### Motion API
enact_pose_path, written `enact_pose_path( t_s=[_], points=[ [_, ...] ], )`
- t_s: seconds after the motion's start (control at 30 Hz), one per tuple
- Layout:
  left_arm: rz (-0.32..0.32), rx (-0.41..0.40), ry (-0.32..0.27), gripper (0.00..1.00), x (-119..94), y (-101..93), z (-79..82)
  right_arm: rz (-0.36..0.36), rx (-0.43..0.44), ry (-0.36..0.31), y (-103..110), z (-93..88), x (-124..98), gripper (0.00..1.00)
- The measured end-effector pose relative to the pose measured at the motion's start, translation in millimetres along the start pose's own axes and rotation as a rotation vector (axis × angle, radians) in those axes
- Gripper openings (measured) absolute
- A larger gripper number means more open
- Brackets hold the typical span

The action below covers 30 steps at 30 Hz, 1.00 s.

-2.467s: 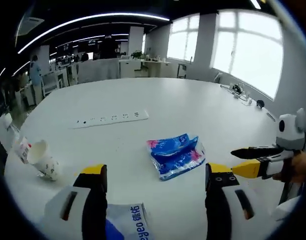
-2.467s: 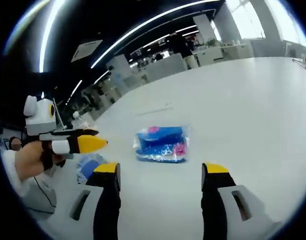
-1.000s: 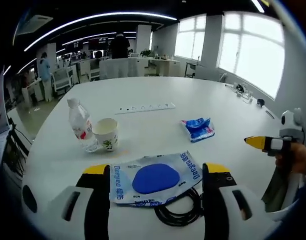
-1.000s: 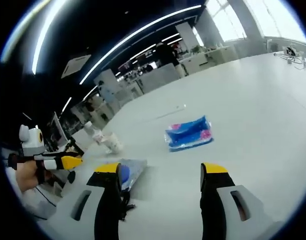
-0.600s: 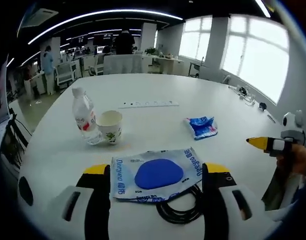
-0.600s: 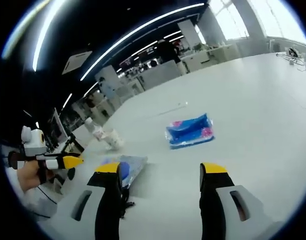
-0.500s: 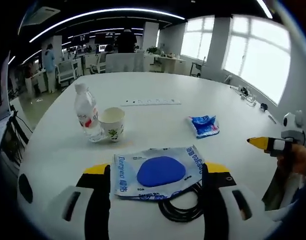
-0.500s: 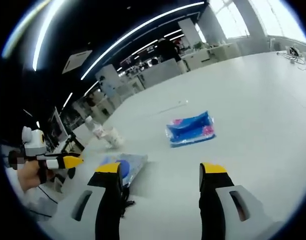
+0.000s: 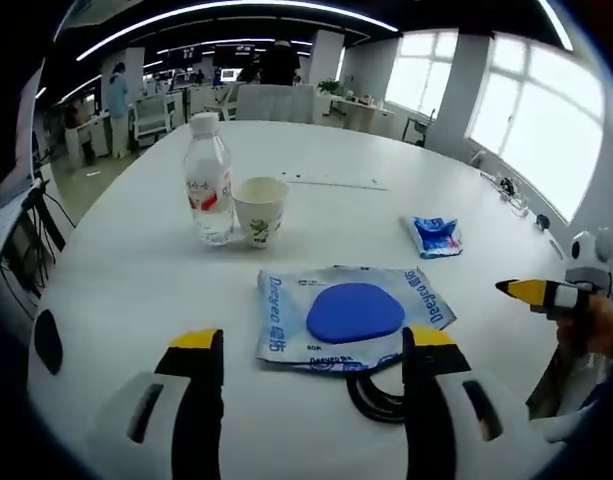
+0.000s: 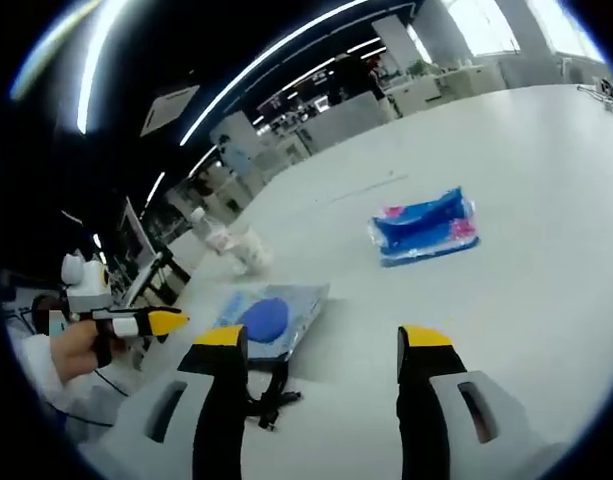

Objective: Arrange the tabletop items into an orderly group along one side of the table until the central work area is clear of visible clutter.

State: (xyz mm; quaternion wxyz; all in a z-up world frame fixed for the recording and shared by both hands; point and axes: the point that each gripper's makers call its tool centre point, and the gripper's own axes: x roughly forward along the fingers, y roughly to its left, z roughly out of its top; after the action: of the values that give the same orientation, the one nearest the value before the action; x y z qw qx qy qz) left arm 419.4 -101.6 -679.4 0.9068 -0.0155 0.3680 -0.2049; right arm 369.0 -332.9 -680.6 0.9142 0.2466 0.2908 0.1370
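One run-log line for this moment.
left gripper: open, empty | right gripper: open, empty | pouch, bottle, cup, blue pack: untouched

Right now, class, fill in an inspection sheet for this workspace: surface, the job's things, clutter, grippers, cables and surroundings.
Surface: white table, round-edged.
Job's things: water bottle upright beside paper cup; flat white-and-blue packet near the left gripper; blue-and-pink pouch further off, apart.
Clutter: power strip far across the table.
Grippers: left gripper open, empty, above the table; right gripper open, empty.
Cables: black cable coil partly under the packet.
Surroundings: open office, desks, bright windows, a person standing far off.
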Motion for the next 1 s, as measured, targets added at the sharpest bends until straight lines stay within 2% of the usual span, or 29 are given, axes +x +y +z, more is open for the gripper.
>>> enact_pose_path(
  t_s=[0.1,0.37,0.6,0.83,1.0],
  points=[
    [0.004,-0.034,0.024,0.72,5.4,8.7,-9.0,0.009,-0.006,0.036,3.7,-10.8,6.6,0.55],
    [-0.012,-0.083,0.057,0.68,21.2,19.7,-22.1,0.031,-0.008,0.079,13.1,-23.0,14.4,0.5],
    [-0.029,-0.129,0.083,0.66,38.6,22.7,-26.5,0.048,-0.018,0.118,19.8,-33.0,21.4,0.42],
    [-0.028,-0.191,0.091,0.63,46.8,26.2,-32.3,0.069,0.001,0.139,23.0,-37.1,34.9,0.35],
    [-0.032,-0.23,0.105,0.59,49.7,29.7,-38.0,0.08,0.023,0.139,25.1,-33.7,48.5,0.32]
  ],
)
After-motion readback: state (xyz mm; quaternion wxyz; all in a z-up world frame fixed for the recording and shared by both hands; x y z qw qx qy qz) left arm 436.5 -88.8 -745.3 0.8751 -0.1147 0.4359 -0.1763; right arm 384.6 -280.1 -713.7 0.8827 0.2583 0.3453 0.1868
